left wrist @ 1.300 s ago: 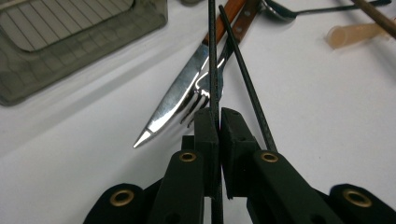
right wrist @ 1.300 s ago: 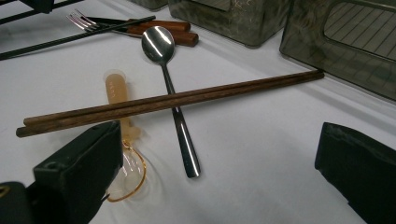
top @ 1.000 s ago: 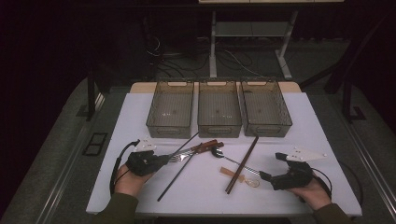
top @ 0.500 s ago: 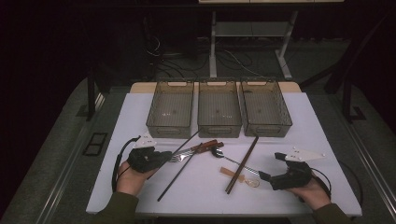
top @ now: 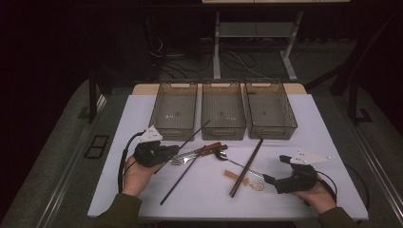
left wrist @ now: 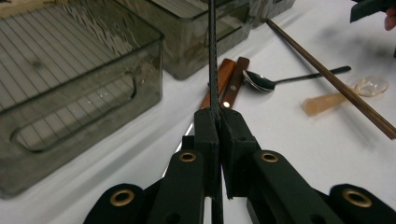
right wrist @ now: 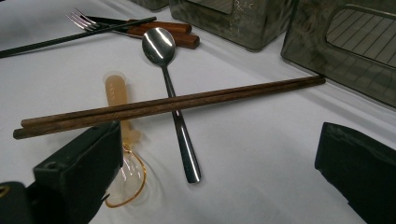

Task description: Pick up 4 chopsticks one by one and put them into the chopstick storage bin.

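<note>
At table's left front, left gripper [top: 172, 151] sits in the person's left hand [top: 135, 173], forearm coming in from the bottom edge, jaws pointing right and clamped on a thin black chopstick [left wrist: 213, 60]; stick runs diagonally, far end up beside the left bin [top: 174, 108]. Right gripper [right wrist: 219, 158] low at right front, level, jaws wide apart, nothing between them, facing brown chopsticks [right wrist: 168, 105] lying across the spoon [right wrist: 170, 88]. No readable writing or labels anywhere
</note>
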Motion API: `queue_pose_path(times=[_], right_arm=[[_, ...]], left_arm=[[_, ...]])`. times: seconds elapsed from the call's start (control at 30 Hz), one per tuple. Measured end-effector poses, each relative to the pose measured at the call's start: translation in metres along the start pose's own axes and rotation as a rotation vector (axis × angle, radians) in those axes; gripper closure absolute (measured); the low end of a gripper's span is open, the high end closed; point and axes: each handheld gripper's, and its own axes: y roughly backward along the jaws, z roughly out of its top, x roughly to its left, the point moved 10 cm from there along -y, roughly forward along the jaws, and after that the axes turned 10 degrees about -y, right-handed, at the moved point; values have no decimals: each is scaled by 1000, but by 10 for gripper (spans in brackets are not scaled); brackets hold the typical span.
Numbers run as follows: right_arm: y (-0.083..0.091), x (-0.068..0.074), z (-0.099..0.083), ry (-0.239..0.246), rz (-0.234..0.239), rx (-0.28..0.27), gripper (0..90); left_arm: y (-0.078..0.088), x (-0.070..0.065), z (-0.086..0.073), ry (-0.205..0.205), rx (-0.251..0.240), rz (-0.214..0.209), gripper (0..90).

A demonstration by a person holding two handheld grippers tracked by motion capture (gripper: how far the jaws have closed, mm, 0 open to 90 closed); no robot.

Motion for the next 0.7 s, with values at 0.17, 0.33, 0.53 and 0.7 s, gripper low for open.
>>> queue_pose_path(times=[0.17, 0.33, 0.53, 0.7], right_arm=[[0, 0, 0, 1, 0, 2, 12], [0, 0, 0, 0, 0, 1, 11], [0, 1, -1, 0, 1, 4, 12], [0, 1, -1, 6, 0, 4, 12]], left_arm=[[-3, 5, 8, -3, -14, 7, 852], [-6, 12, 16, -7, -26, 21, 853], [-11, 19, 23, -4, -36, 28, 853], [-13, 24, 29, -7, -49, 37, 853]])
